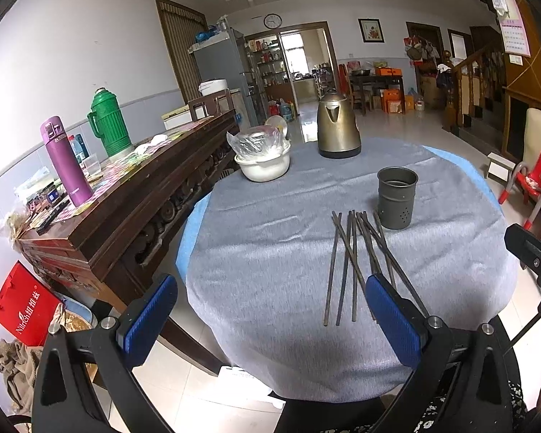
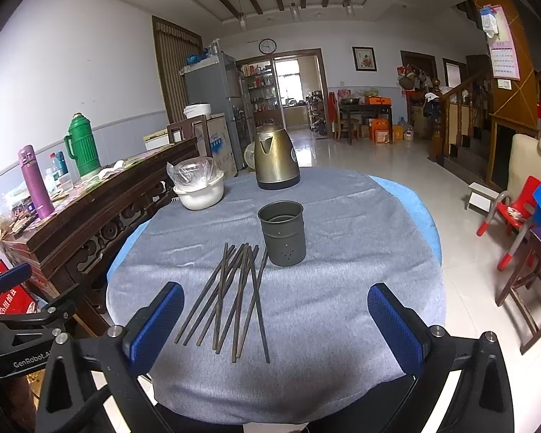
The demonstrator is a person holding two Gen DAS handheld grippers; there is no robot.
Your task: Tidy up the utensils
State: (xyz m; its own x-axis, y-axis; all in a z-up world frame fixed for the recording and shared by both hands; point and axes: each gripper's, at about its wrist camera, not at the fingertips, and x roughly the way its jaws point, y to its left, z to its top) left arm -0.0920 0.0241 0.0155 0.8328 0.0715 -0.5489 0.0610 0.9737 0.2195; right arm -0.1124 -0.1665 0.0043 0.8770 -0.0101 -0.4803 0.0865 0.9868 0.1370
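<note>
Both tongs, left (image 1: 270, 310) and right (image 2: 276, 319), spread wide over chopsticks (image 2: 231, 299) on the grey-clothed tabletop (image 2: 342, 288). "GenRobot" marks one; the red bag (image 1: 23, 306) perhaps reads "Nutrch".

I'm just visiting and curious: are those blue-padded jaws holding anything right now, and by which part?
Nothing is held. The left gripper and right gripper are both open and empty; the chopsticks lie loose on the cloth beside the holder.

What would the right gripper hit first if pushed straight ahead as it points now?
Probably the loose chopsticks on the grey cloth, lying ahead between the open right gripper fingers; the metal holder stands behind them. Depth is unclear.
</note>
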